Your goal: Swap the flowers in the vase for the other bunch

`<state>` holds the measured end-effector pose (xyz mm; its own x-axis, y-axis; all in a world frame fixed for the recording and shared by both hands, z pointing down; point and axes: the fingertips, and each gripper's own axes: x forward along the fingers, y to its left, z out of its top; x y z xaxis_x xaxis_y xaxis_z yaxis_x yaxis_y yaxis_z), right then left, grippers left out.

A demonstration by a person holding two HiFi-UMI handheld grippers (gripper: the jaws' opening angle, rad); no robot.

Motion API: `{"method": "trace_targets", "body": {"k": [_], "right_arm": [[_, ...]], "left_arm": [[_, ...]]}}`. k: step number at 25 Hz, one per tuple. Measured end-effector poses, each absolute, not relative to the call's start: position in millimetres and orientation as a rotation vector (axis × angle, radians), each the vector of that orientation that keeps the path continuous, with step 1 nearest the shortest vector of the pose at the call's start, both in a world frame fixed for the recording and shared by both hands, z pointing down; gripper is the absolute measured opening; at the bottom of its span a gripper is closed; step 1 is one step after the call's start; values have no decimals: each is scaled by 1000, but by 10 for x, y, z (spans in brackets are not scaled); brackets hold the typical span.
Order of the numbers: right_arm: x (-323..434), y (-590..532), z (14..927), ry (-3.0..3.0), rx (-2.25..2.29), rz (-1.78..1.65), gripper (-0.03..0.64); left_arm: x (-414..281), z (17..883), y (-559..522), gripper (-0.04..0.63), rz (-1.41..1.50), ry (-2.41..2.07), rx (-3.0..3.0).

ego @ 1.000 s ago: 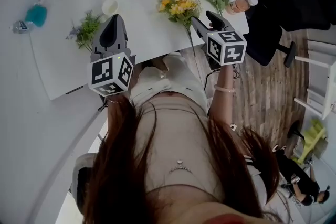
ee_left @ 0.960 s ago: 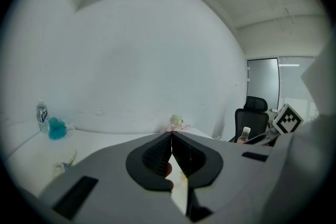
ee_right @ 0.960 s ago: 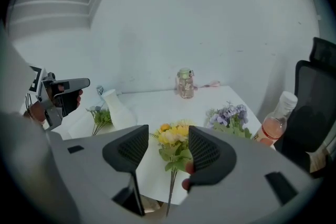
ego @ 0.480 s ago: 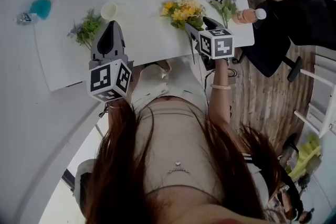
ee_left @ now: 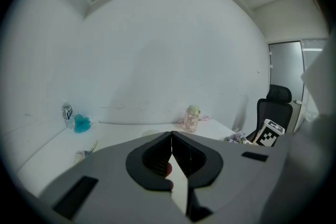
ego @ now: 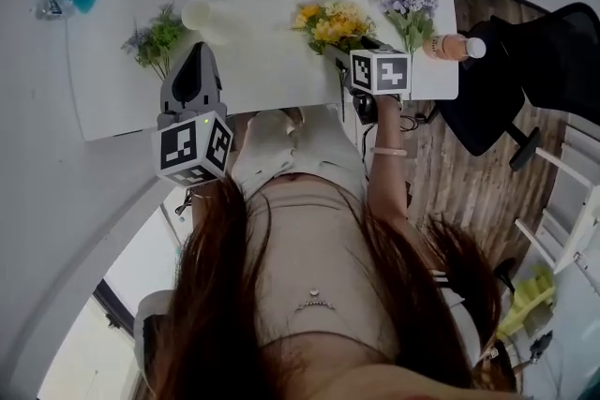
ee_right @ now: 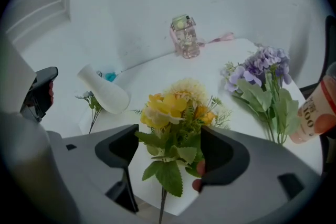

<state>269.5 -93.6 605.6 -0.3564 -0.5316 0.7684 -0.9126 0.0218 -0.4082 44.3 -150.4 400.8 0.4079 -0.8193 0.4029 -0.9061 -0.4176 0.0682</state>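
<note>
The step in hand looks like picking up the replacement bunch. The right gripper point(ee_right: 170, 152) has just been opening its jaws and now stands wide, straddling the leafy stems of the yellow bunch point(ee_right: 173, 107) at the lower centre of its view, pads not yet pressing. The white vase point(ee_right: 105, 93) sits at centre left and looks empty, with a small green sprig point(ego: 155, 40) beside it. The left gripper point(ee_left: 171, 139) is closed on nothing. Next, the jaws should close low on the stems, lift, and steer the bunch into the vase's mouth.
</note>
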Motion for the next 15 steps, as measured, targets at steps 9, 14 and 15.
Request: {"method": "trace_targets", "body": {"k": [9,14,15], "right_arm": [[2678,-1018,6365,-1835,1372,1257,365],[2665,-1046,6477,-1778,1315,1202,365],[2667,-1054,6492,-1772,1310,1192,365]], "left_arm": [[347,4023,-1406,5,490,-1614,2312],[338,3995,-1397,5,490,-1657,2289],[340,3997,-1391,5,489,-1665,2282]]}}
